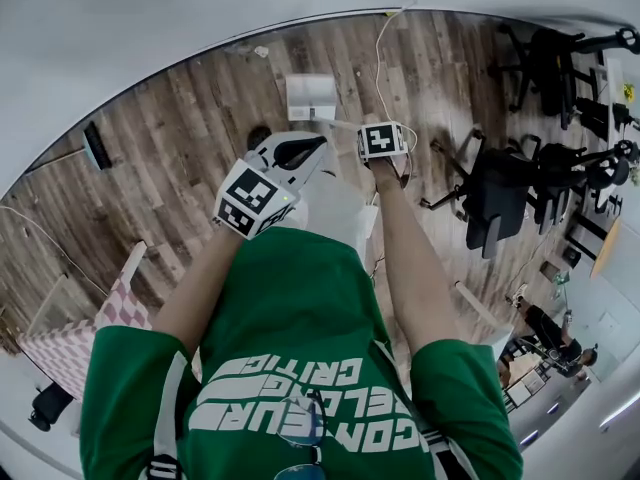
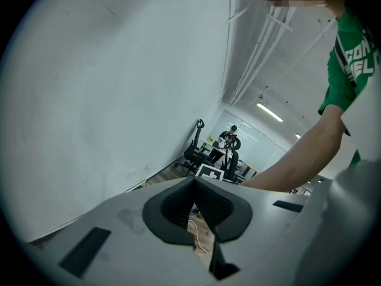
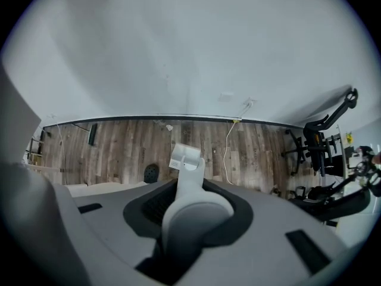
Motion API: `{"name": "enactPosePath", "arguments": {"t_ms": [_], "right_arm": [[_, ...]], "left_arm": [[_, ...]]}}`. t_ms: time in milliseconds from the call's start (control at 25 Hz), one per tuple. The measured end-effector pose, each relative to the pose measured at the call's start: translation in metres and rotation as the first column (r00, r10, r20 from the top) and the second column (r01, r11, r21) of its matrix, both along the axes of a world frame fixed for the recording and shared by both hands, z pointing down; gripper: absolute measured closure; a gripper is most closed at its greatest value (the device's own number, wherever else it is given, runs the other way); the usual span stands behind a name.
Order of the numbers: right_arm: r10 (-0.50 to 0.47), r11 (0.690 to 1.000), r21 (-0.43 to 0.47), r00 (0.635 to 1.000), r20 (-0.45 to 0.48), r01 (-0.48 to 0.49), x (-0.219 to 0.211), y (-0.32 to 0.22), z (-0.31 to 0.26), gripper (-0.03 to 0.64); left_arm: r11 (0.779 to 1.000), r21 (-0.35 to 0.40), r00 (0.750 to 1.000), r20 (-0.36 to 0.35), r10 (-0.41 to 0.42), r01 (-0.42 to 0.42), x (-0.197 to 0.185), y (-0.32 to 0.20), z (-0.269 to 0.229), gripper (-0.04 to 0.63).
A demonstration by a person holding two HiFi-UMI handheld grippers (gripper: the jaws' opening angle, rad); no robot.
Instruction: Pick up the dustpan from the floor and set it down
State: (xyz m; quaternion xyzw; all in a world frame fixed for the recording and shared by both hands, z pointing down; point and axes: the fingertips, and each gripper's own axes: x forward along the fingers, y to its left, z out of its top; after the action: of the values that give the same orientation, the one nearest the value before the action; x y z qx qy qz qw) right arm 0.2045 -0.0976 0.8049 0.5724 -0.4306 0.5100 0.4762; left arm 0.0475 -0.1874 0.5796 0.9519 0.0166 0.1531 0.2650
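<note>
One white plastic dustpan (image 1: 311, 96) sits on the wood-plank floor (image 1: 190, 128) at twelve o'clock from the person, close to the plain white wall (image 1: 150, 18). Its pan is boxy, and its one long, smooth, rounded handle (image 3: 191, 216) rises from it.

There are two hand-held grippers, both grey-shelled with dark ribbed pads (image 3: 156, 210), each carrying a black-and-white marker cube (image 1: 380, 140). The right hand-held gripper (image 3: 189, 186) points down with its jaws clamped on the handle. At its eight o'clock, the left hand-held gripper (image 2: 194, 182) has its jaws drawn together at the tips, with nothing between them.

One thin white cable (image 1: 380, 58) snakes over the planks at two o'clock of the dustpan. One small dark round disc (image 1: 258, 136) lies at its seven o'clock. At least three black office chairs (image 1: 500, 193) stand at three o'clock.
</note>
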Motion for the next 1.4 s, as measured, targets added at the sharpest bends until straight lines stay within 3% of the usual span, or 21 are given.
{"name": "enactPosePath", "arguments": {"t_ms": [400, 600, 680, 840, 1040, 1160, 1400], "right_arm": [[-0.002, 1.000, -0.007, 1.000, -0.021, 0.001, -0.004, 0.025, -0.005, 0.500], [0.001, 0.999, 0.043, 1.000, -0.022, 0.000, -0.004, 0.036, -0.003, 0.500], [0.022, 0.998, 0.051, 0.999, -0.041, -0.020, 0.004, 0.052, -0.010, 0.502], [0.083, 0.992, 0.092, 0.997, 0.010, -0.083, 0.001, 0.086, -0.021, 0.502], [0.120, 0.971, 0.211, 0.993, -0.004, -0.117, 0.002, 0.122, -0.060, 0.502], [0.153, 0.940, 0.312, 0.988, -0.025, -0.137, 0.000, 0.142, -0.092, 0.502], [0.216, 0.884, 0.435, 0.975, -0.052, -0.173, -0.016, 0.216, -0.151, 0.502]], "left_arm": [[1.000, 0.021, 1.000, 0.027, -0.015, 0.015, -0.007, 0.008, 0.001, 0.598], [0.998, 0.054, 0.999, 0.035, -0.024, 0.022, -0.010, 0.014, -0.005, 0.598], [0.997, 0.075, 0.999, 0.032, -0.021, 0.019, -0.012, 0.021, -0.013, 0.598], [0.994, 0.100, 0.998, 0.036, -0.044, 0.041, -0.025, 0.030, -0.022, 0.598], [0.992, 0.118, 0.999, 0.003, -0.035, 0.034, -0.027, 0.053, -0.050, 0.598], [0.989, 0.150, 1.000, -0.019, -0.013, 0.015, -0.027, 0.068, -0.068, 0.598], [0.979, 0.205, 1.000, -0.001, 0.021, -0.021, -0.035, 0.108, -0.083, 0.598]]}}
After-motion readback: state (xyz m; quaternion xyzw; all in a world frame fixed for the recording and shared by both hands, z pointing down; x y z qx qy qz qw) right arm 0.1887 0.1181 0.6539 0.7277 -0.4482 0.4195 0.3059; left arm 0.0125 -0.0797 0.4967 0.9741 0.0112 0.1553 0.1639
